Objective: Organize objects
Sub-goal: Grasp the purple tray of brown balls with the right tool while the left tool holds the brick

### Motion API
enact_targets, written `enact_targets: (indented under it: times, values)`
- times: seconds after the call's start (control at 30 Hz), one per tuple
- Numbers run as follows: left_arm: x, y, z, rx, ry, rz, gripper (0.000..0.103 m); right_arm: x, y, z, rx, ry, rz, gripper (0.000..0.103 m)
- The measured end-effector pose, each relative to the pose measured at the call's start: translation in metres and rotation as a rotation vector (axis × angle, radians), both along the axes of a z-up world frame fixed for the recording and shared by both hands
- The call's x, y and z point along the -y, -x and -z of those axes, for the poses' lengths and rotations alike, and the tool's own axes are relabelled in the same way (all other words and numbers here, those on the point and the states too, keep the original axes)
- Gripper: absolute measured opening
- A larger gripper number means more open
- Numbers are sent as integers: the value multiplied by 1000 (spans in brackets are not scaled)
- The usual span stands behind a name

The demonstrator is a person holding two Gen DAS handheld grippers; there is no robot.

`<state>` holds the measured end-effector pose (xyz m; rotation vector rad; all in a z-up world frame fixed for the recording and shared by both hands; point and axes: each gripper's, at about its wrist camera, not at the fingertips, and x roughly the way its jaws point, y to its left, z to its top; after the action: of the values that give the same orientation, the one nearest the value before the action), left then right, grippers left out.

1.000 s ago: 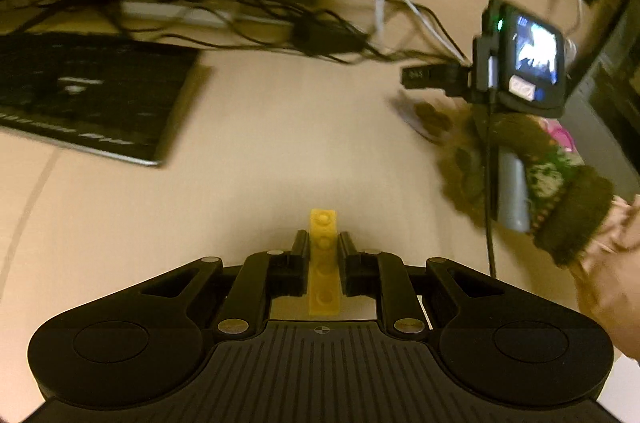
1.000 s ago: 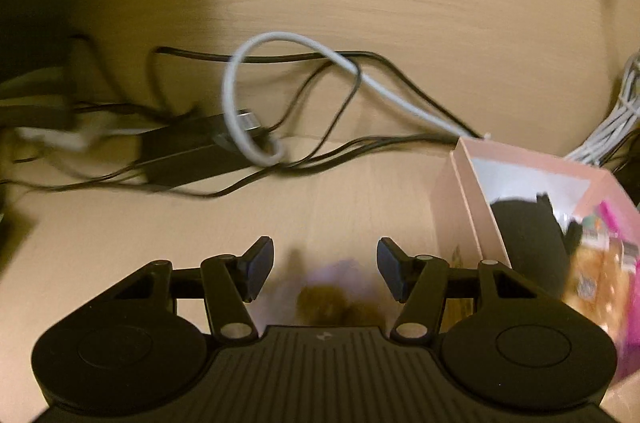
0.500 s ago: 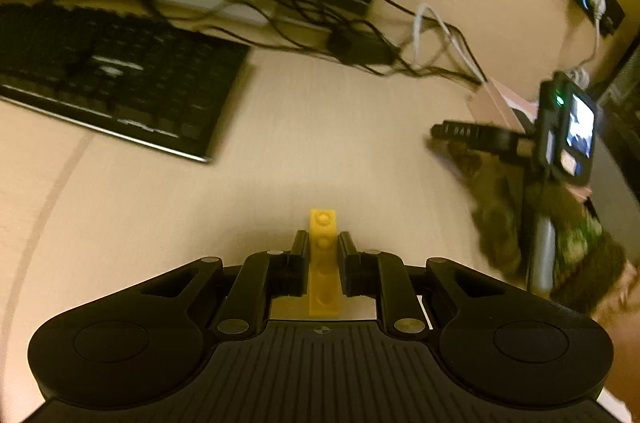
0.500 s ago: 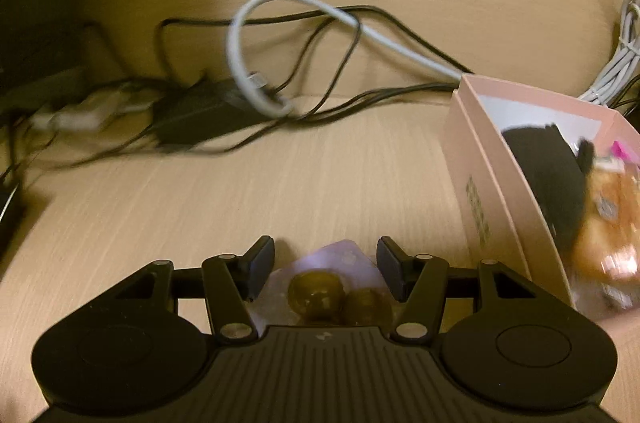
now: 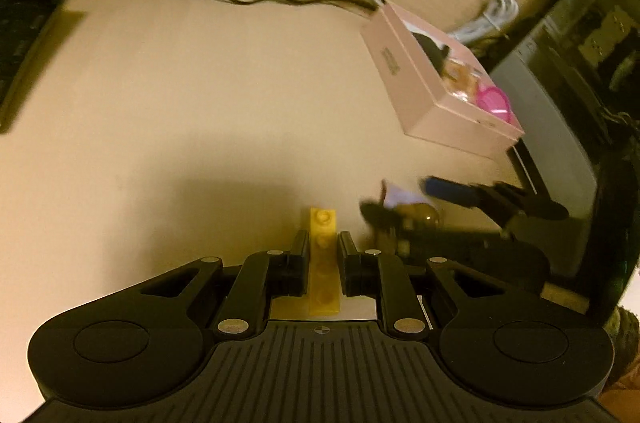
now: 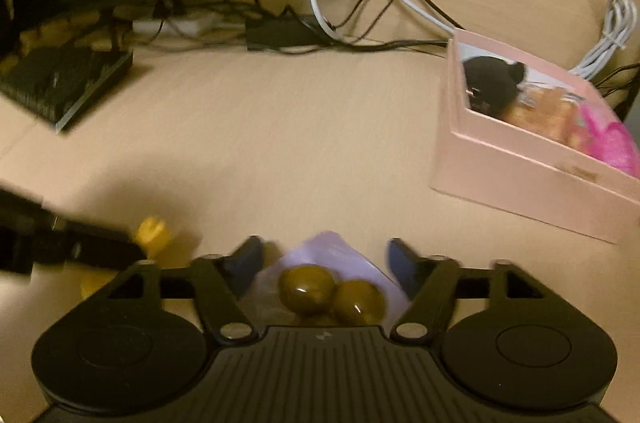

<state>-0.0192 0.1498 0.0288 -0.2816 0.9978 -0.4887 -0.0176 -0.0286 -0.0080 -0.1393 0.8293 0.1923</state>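
- Your left gripper [image 5: 323, 250] is clenched on the narrow yellow studded plastic brick [image 5: 323, 259], upright between its pads.
- Your right gripper [image 6: 324, 257] has just been opening; its jaws stand apart around the crinkly clear packet of glossy brown candies [image 6: 330, 289], probably released, though blur hides contact.
- Carry both ahead and right of your fingers, over the rigid pink cardboard box [image 6: 516, 179], before letting go.

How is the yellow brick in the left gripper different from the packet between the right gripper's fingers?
The yellow brick is a hard, narrow, studded strip; the packet is soft clear wrap over round brown pieces. The left gripper is shut on the brick; the right gripper has just been opening, its pads clear of the packet. Both are outside the pink box.
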Motion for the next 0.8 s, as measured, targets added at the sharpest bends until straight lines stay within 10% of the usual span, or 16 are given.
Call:
enact_targets:
  times: [0.37, 0.8]
  values:
    - [36, -2, -6, -2, -59, -37, 17, 75, 54, 3, 45, 177, 54, 103]
    - [60, 8, -2, -5, -137, -25, 17, 99, 46, 9, -90, -77, 126, 103]
